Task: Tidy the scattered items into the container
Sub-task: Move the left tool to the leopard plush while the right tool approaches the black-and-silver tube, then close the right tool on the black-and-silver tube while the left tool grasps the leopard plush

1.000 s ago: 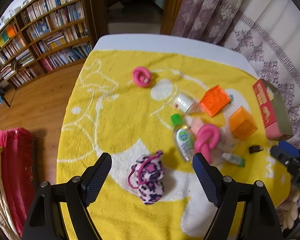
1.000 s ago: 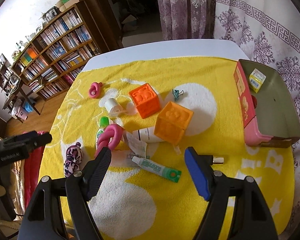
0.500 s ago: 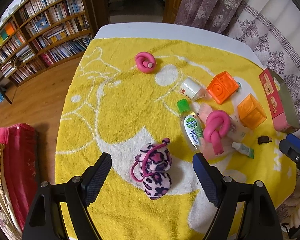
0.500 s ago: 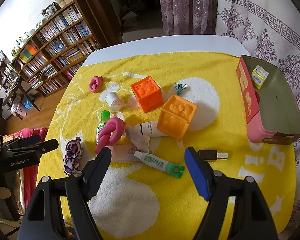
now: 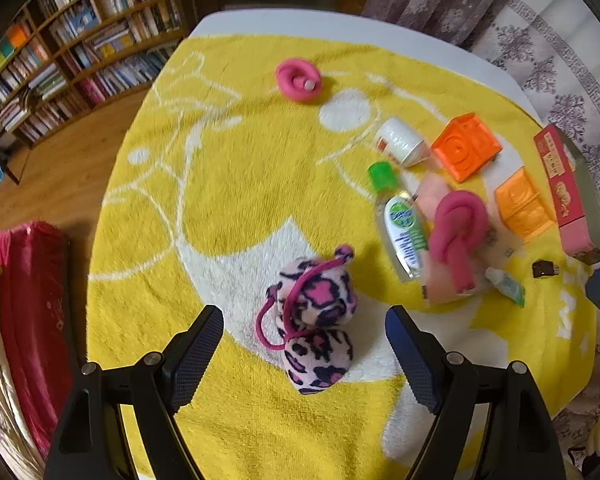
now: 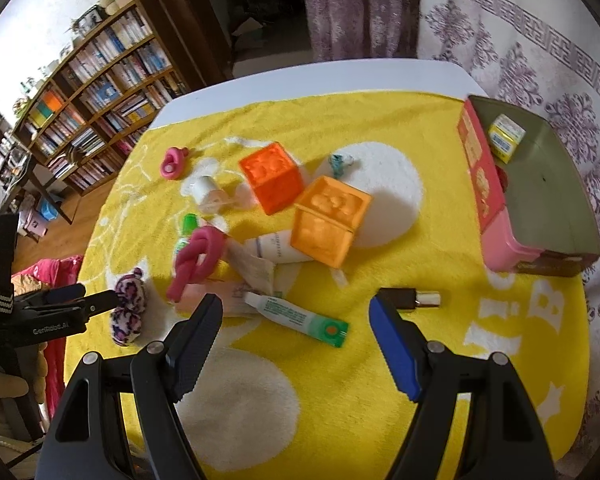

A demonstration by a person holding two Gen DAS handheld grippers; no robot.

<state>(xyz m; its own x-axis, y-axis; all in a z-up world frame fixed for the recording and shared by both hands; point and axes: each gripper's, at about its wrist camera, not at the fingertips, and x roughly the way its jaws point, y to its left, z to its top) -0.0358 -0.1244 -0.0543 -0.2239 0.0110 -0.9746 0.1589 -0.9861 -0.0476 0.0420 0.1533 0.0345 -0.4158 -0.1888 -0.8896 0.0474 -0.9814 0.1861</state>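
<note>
A pink leopard-print plush pouch (image 5: 314, 312) lies on the yellow towel, just ahead of my open left gripper (image 5: 304, 344), between its fingers' line. It also shows in the right wrist view (image 6: 129, 308). My right gripper (image 6: 296, 332) is open and empty above a green-white tube (image 6: 296, 314) and a small dark bottle (image 6: 410, 299). The container, a pink box (image 6: 496, 196) with an olive inside, stands at the right and holds a small yellow carton (image 6: 505, 136). Two orange cubes (image 6: 274, 182) (image 6: 328, 220), a pink knotted toy (image 6: 198, 256) and a sanitizer bottle (image 5: 400, 224) lie mid-towel.
A white jar (image 5: 400, 142), a white lotion tube (image 6: 276, 246), a pink ring toy (image 5: 298, 79), a teal clip (image 6: 338, 162) and crumpled paper (image 6: 252, 272) lie on the towel. Bookshelves (image 5: 72, 48) stand at the left, curtains (image 6: 520, 60) at the right.
My left gripper has moved forward and down toward the plush pouch, which now sits nearer its fingers. My right gripper has drifted slightly closer to the tube. Both stay open.
</note>
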